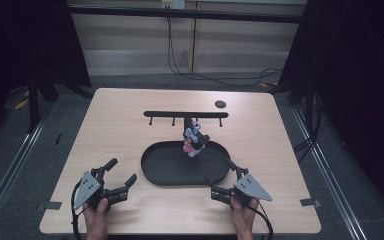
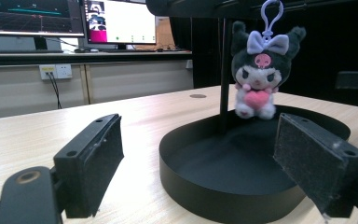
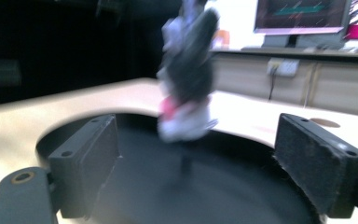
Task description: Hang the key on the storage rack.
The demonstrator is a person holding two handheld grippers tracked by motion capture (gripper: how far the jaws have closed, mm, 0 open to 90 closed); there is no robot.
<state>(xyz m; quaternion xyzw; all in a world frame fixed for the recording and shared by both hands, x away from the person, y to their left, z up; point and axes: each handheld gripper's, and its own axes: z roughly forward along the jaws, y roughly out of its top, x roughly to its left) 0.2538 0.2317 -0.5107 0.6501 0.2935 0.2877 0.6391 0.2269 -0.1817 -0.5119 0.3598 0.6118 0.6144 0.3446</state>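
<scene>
Small black-and-white plush toy with lilac bow and pink heart (image 1: 195,140) hanging by loop from black T-shaped hook rack (image 1: 186,115), above far part of black oval tray (image 1: 156,172). Left gripper (image 1: 122,179) near left, spread, empty. Right gripper (image 1: 219,179) near right, spread, empty. Risks: knocking plush into swing, pulling loop crooked, tipping rack.

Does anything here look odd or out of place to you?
Nothing looks spilled or broken. The one curious thing is the small plush toy: it dangles by its keyring loop from the black stand's crossbar, hanging over the dark oval tray rather than resting in it. Both claws, left and right, sit open and empty.
</scene>
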